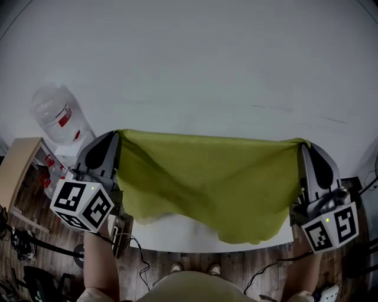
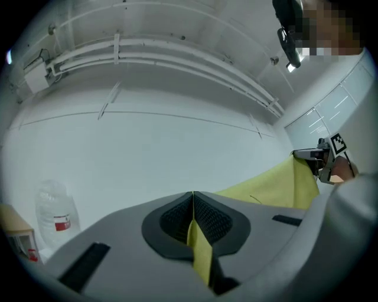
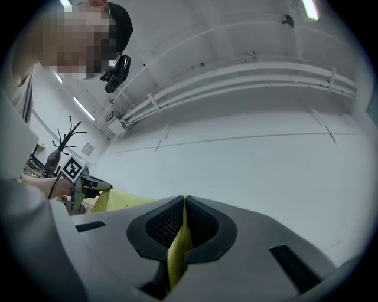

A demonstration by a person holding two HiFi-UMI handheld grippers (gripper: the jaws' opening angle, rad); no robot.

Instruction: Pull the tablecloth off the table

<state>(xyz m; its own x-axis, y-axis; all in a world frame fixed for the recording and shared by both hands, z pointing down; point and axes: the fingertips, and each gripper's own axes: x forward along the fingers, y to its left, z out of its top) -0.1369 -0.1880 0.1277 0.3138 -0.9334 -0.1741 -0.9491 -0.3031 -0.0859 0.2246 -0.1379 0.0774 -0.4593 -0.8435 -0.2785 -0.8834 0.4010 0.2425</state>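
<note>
**Held up by both corners**

The limp yellow-green fabric tablecloth [image 1: 207,183] is hanging across mid-frame, its hem drooping over the white desk [image 1: 165,231]. The left gripper [image 1: 117,137] and right gripper [image 1: 301,146] are each pinching a top corner. It looks light and floppy, likely best held there.

Dim and flat in the head view, with a grey cast over the wall [image 1: 236,71] and no hard shadows anywhere. Darkened toward the corners, darkest over the floor [image 1: 35,259]. Softly shaded in the folds of the tablecloth [image 1: 207,183]. Strongly bent in both gripper views, and ringed with black at the rims. Lit from overhead there, with glare from a ceiling lamp [image 3: 309,8]. Slightly soft up close on the left gripper [image 2: 193,206] and the right gripper [image 3: 184,215], sharper farther off.
</note>
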